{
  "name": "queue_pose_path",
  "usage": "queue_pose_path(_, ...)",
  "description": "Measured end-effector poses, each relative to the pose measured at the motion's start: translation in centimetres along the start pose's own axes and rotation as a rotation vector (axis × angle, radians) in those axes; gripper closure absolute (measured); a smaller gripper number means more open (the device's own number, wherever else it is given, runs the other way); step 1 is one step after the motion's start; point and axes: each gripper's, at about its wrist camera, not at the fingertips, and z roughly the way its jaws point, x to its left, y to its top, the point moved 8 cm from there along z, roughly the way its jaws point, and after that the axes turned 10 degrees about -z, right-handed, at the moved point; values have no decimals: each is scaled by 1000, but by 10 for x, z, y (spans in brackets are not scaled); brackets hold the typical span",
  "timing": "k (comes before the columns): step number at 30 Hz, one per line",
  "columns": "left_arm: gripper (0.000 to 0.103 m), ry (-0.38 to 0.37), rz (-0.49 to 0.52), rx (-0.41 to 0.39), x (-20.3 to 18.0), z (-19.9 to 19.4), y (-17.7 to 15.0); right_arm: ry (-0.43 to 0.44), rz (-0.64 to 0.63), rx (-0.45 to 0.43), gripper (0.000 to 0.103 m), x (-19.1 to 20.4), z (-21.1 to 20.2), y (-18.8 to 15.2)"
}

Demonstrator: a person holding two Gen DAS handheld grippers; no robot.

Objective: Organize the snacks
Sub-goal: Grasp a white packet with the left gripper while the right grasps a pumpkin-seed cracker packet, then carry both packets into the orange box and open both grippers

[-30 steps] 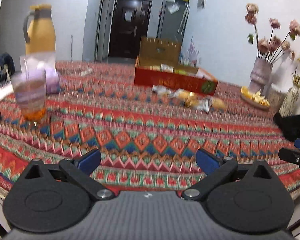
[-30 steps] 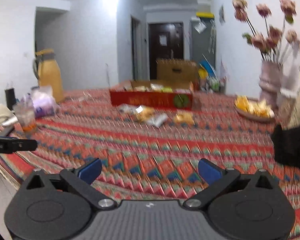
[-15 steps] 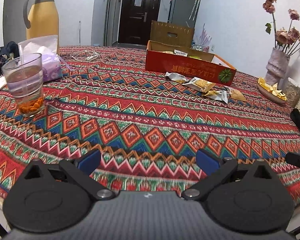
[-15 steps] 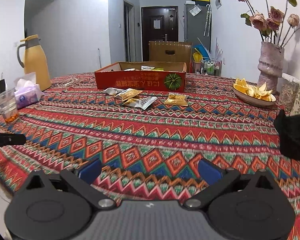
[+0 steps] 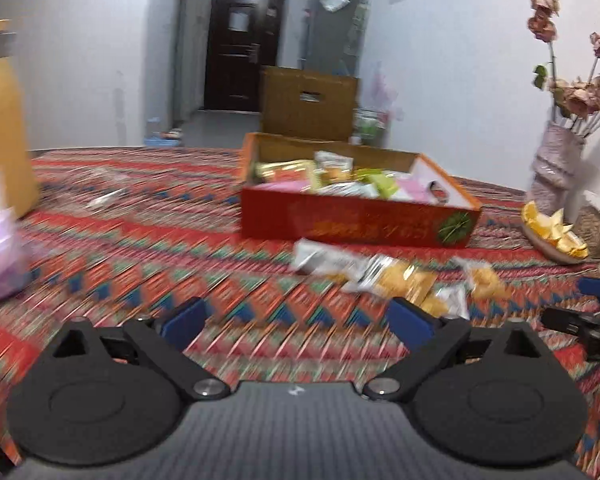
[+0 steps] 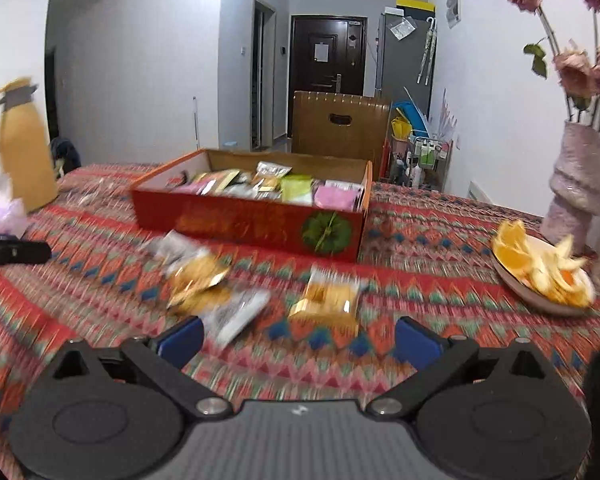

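Observation:
A red cardboard box (image 5: 356, 222) (image 6: 256, 222) holding several snack packets stands on the patterned tablecloth. Several loose snack packets lie in front of it: a silver one (image 5: 320, 258), orange-yellow ones (image 5: 404, 280) (image 6: 198, 276), a white one (image 6: 240, 312) and a gold one (image 6: 328, 298). My left gripper (image 5: 298, 320) is open and empty, just short of the loose packets. My right gripper (image 6: 296, 336) is open and empty, low over the table, with the gold packet just ahead between its fingers. The right gripper's tip shows at the left wrist view's right edge (image 5: 588, 320).
A plate of orange peels (image 6: 540, 272) (image 5: 552, 236) and a vase of dried flowers (image 6: 580, 184) stand at the right. A yellow thermos (image 6: 24, 152) and a tissue pack (image 5: 0, 256) stand at the left. A wooden chair (image 6: 340, 124) is behind the table.
Both grippers have moved forward over the table toward the box and the loose packets, which now look much closer. Both stay open and empty.

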Motion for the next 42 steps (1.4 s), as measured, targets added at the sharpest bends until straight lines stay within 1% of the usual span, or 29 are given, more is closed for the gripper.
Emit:
queue_pose_path(1, 8, -45, 26, 1, -8, 14, 8, 4, 22, -1, 1, -7, 13, 4)
queue_pose_path(2, 13, -64, 44, 3, -13, 26, 13, 8, 52, 10, 2, -14, 31, 7)
queue_pose_path(3, 15, -70, 63, 13, -17, 42, 16, 14, 75, 24, 4, -20, 47, 9)
queue_pose_path(4, 21, -66, 84, 29, -20, 59, 17, 17, 88, 32, 11, -23, 60, 10)
queue_pose_path(5, 26, -43, 96, 45, -21, 78, 18, 13, 94, 41, 13, -26, 74, 11)
queue_pose_path(7, 28, -22, 127, 67, -24, 111, 17, -11, 78, 41, 18, -28, 95, 13)
queue_pose_path(9, 28, -27, 147, 88, -25, 134, 13, -32, 61, 36, 22, -28, 110, 13)
queue_pose_path(10, 28, -22, 159, 111, -25, 145, 9, -36, 64, 37, 24, -28, 116, 11)
queue_pose_path(12, 28, -15, 170, 131, -22, 155, 4, -32, 81, 42, 29, -29, 124, 6)
queue_pose_path(14, 28, -37, 166, 116, -21, 160, 3, -12, 89, 55, 32, -28, 128, 4)
queue_pose_path(16, 28, -27, 145, 93, -18, 166, 5, 1, 85, 60, 37, -27, 130, 4)
queue_pose_path(17, 30, -31, 145, 94, -18, 169, 6, 9, 84, 78, 40, -26, 133, 2)
queue_pose_path(18, 36, -45, 141, 90, -20, 168, 8, 7, 79, 84, 43, -25, 134, 2)
queue_pose_path(20, 67, -64, 133, 85, -21, 170, 9, -2, 48, 94, 45, -23, 133, 1)
queue_pose_path(22, 68, -69, 118, 78, -19, 170, 11, 0, 62, 97, 45, -25, 130, -1)
queue_pose_path(24, 77, -66, 110, 65, -18, 167, 13, -4, 66, 101, 43, -26, 126, -3)
queue_pose_path(25, 85, -65, 115, 63, -19, 165, 13, -3, 62, 103, 41, -26, 124, -5)
queue_pose_path(26, 85, -50, 118, 54, -18, 162, 13, 5, 46, 104, 40, -24, 121, -6)
queue_pose_path(27, 85, -38, 127, 43, -17, 158, 12, 18, 21, 98, 42, -21, 120, -8)
queue_pose_path(28, 85, -33, 140, 34, -16, 155, 12, 24, 19, 92, 47, -20, 118, -8)
queue_pose_path(30, 85, -22, 135, 23, -15, 147, 12, 31, 18, 85, 61, -20, 118, -6)
queue_pose_path(32, 85, -11, 124, -4, -14, 130, 18, 24, 10, 87, 63, -20, 117, -6)
queue_pose_path(34, 85, 16, 117, -41, -13, 103, 24, 6, 6, 84, 63, -21, 112, -6)
queue_pose_path(36, 85, 9, 107, -97, -12, 68, 24, -26, -4, 58, 63, -22, 99, -6)
queue_pose_path(37, 85, 3, 95, -108, -12, 49, 19, -39, -10, 38, 63, -21, 88, -5)
queue_pose_path(38, 85, -8, 76, -108, -11, 28, 10, -47, -8, 12, 63, -20, 73, -5)
queue_pose_path(40, 85, -28, 59, -101, -13, -2, -7, -42, 16, -27, 63, -16, 42, -8)
queue_pose_path(42, 85, -38, 64, -82, -16, -29, -30, 10, 66, -58, 63, -6, 8, -18)
